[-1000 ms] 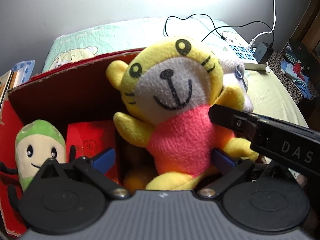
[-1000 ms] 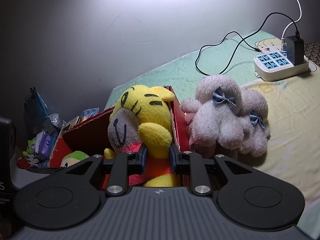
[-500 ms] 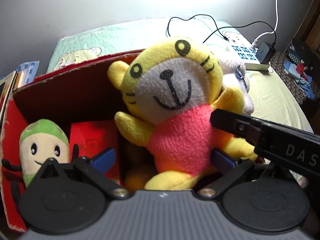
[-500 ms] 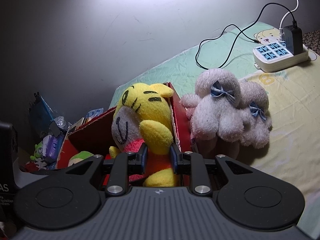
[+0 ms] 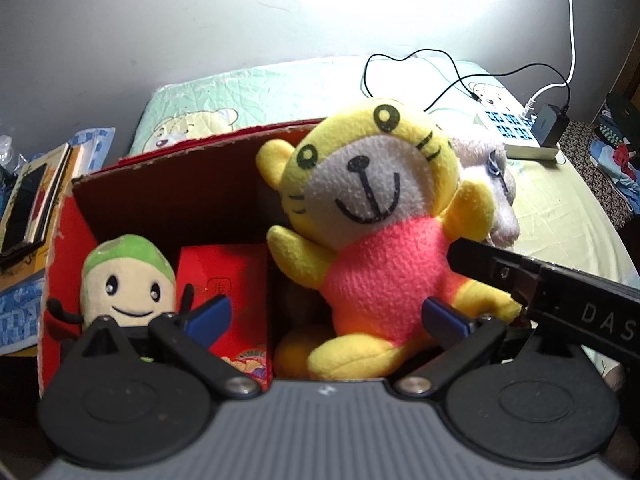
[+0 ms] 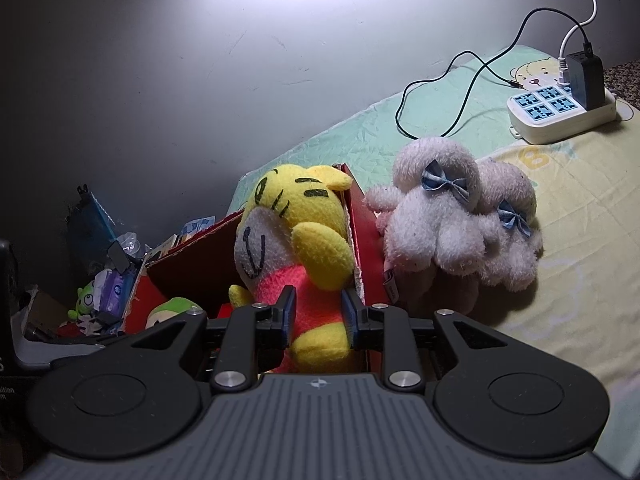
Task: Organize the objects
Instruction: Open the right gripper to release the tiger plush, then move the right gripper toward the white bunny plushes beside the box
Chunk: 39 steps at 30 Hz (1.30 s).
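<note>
A yellow tiger plush point(image 5: 376, 216) in a pink shirt sits upright at the right end of a red cardboard box point(image 5: 168, 184). My right gripper point(image 6: 318, 314) is shut on the tiger plush point(image 6: 304, 240) at its lower body; its black fingers point(image 5: 500, 272) show in the left wrist view. My left gripper point(image 5: 324, 316) is open over the box, its blue pads either side of the tiger's legs, not touching. A green-capped plush point(image 5: 128, 276) and a red packet point(image 5: 228, 280) lie in the box.
A white fluffy plush point(image 6: 460, 220) with blue bows lies on the bed right of the box. A power strip point(image 6: 560, 112) with a charger and cables is at the far right. Books point(image 5: 32, 200) and clutter point(image 6: 108, 280) sit left of the box.
Both views have drawn back slightly, with the box and tiger sitting lower in frame. The right gripper keeps its hold on the tiger; the left stays open.
</note>
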Motion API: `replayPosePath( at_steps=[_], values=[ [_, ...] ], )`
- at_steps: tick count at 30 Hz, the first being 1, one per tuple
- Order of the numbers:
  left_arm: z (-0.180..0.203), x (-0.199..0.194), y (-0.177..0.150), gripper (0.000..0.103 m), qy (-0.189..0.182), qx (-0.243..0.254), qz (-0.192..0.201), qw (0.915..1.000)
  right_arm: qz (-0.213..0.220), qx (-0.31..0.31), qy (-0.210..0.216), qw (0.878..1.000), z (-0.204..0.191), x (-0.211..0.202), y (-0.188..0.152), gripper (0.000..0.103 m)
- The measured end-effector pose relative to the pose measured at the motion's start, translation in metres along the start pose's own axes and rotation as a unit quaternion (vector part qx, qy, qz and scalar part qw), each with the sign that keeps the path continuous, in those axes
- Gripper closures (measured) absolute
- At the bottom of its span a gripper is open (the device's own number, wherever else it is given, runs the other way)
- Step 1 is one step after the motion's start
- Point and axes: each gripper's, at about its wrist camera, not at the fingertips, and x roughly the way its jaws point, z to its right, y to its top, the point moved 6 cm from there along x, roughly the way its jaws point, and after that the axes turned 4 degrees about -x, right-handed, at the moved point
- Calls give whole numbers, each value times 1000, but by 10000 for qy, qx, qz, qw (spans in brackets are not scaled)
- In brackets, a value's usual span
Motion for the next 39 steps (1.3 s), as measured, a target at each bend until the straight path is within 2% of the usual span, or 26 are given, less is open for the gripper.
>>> replayPosePath(
  at_steps=[1, 15, 28, 39],
  values=[
    [-1, -1, -1, 2, 25, -26, 2, 10000, -2, -11, 23, 10000, -1, 0, -1, 73],
    [-1, -18, -12, 2, 422, -318, 64, 9986, 32, -168, 205, 9996, 1, -13, -3, 73],
    [7, -40, -20, 3, 824, -604, 178, 9946, 1, -264, 558, 9981, 10, -33, -1, 73],
    [34, -61, -21, 3, 839, -777, 347, 9928, -48, -184, 756, 9970, 38, -47, 7, 72]
  ],
)
